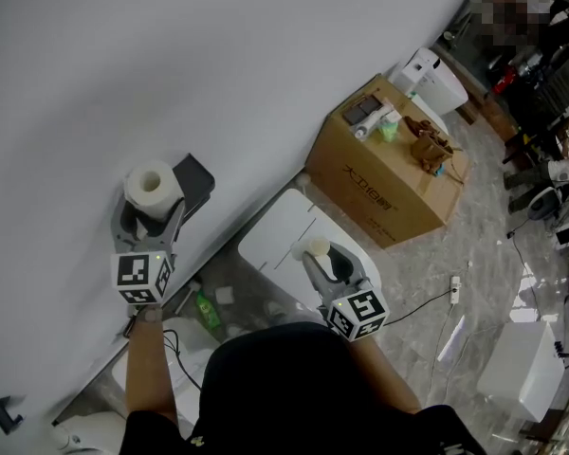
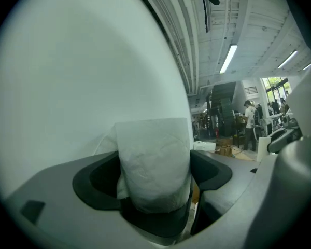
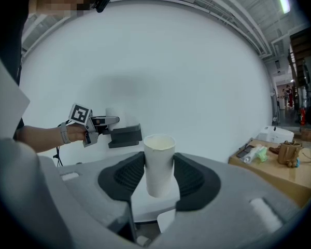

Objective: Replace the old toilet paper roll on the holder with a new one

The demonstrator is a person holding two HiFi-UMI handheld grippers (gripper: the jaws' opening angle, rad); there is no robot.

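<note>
"Left gripper view: what is between the jaws?"
"The new toilet paper roll (image 2: 154,162), upright. The left claw (image 1: 152,214) is closed on it, just beside the black holder (image 1: 195,184) on the white wall (image 1: 266,74)."
"And the right claw (image 1: 324,263)?"
"It grips the empty cardboard tube (image 3: 159,162), above the toilet (image 1: 277,238)."

glossy floor (image 1: 484,245) carries cardboard box (image 1: 384,183), toilet (image 1: 280,240), cable (image 1: 422,303), green bottle (image 1: 207,311), perhaps white bin (image 1: 522,368).
</note>
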